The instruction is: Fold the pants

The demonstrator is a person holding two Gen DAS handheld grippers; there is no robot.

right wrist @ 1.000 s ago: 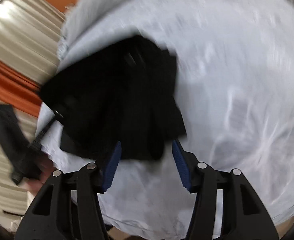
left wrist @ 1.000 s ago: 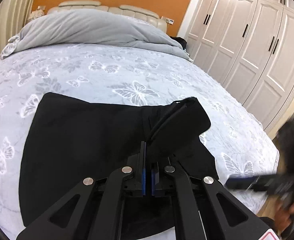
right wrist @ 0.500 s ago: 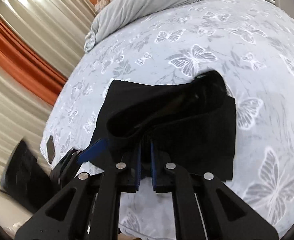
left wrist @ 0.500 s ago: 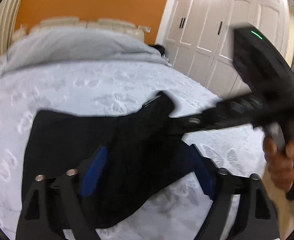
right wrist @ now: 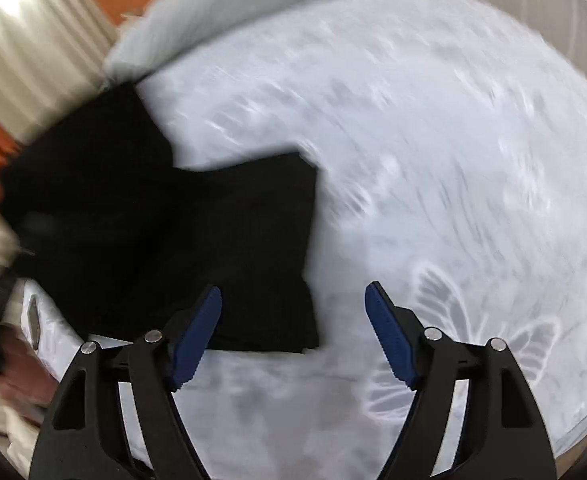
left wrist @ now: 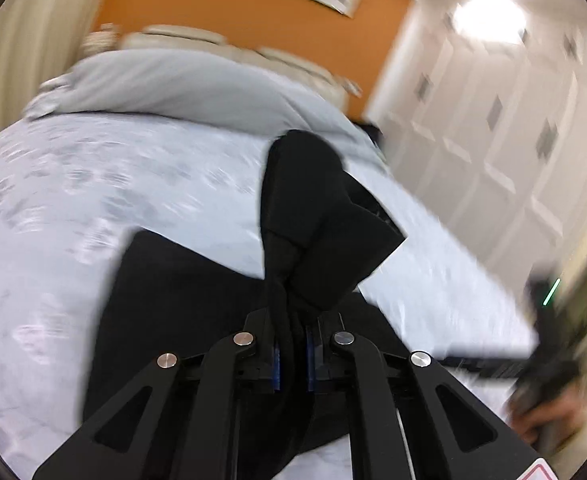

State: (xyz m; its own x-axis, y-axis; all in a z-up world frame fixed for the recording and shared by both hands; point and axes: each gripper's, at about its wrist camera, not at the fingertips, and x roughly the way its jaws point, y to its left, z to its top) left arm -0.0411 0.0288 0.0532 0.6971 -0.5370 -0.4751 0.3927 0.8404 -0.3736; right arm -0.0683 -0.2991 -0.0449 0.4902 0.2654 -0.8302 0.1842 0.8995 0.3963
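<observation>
Gripping one bunched fold of the single black pants [left wrist: 325, 240], left gripper [left wrist: 293, 354] jaws clamp; right gripper [right wrist: 293, 336] jaws gape wide.

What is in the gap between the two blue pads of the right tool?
Nothing is held there. In the right wrist view the right tool is open, and through the gap you see only the bedsheet and a corner of the black pants below.

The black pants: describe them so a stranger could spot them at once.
Start at the bed with its pale butterfly-print cover. Near its front edge lie the black pants, partly flat, with one bunched part lifted by the left gripper, shut on the cloth. They are the only dark thing on the light bedding.
</observation>
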